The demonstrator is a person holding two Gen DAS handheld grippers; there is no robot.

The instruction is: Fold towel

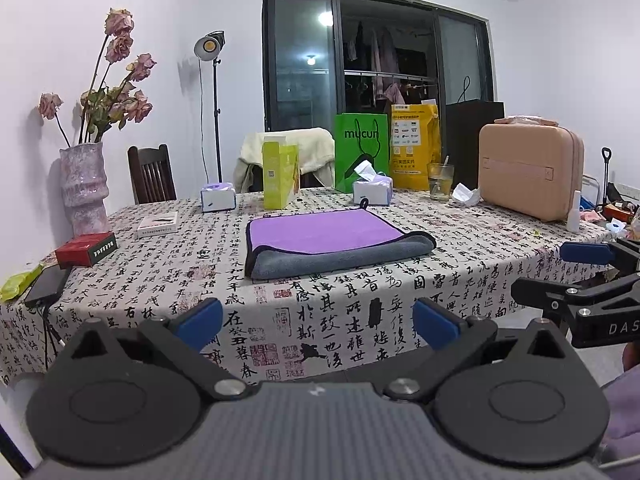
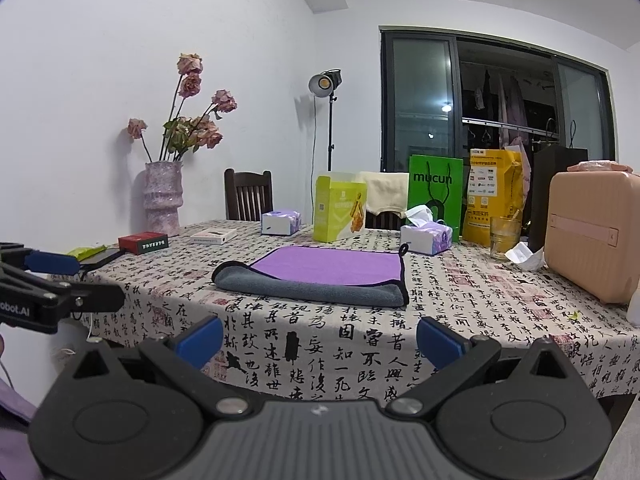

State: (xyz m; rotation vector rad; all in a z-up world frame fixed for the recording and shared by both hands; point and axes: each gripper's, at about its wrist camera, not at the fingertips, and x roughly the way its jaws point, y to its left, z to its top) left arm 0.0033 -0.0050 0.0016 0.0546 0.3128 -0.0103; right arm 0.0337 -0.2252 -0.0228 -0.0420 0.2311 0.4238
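The towel [image 1: 336,240] lies folded on the table [image 1: 460,276], purple side up with a grey layer showing along its near edge and a dark binding around the border; a small hanging loop sticks up at its far edge. It sits near the middle of the calligraphy-print tablecloth, well apart from both grippers. The left gripper [image 1: 318,320] hangs in front of the near table edge with its jaws spread wide and nothing between the blue pads. The right gripper [image 2: 320,338] is held the same way, jaws wide apart and empty, also short of the table edge; from the left wrist view it shows at the right side, level with the table front. Behind the towel stand a yellow-green box [image 1: 280,174], a green paper bag [image 1: 362,148], a yellow bag [image 1: 416,146] and two tissue packs [image 1: 372,192], one of them just beyond the towel's loop. A drinking glass [image 1: 440,181] and a pink case [image 1: 530,172] stand to the right, and a vase [image 1: 84,186] of dried roses stands at the far left beside a red box [image 1: 86,249].
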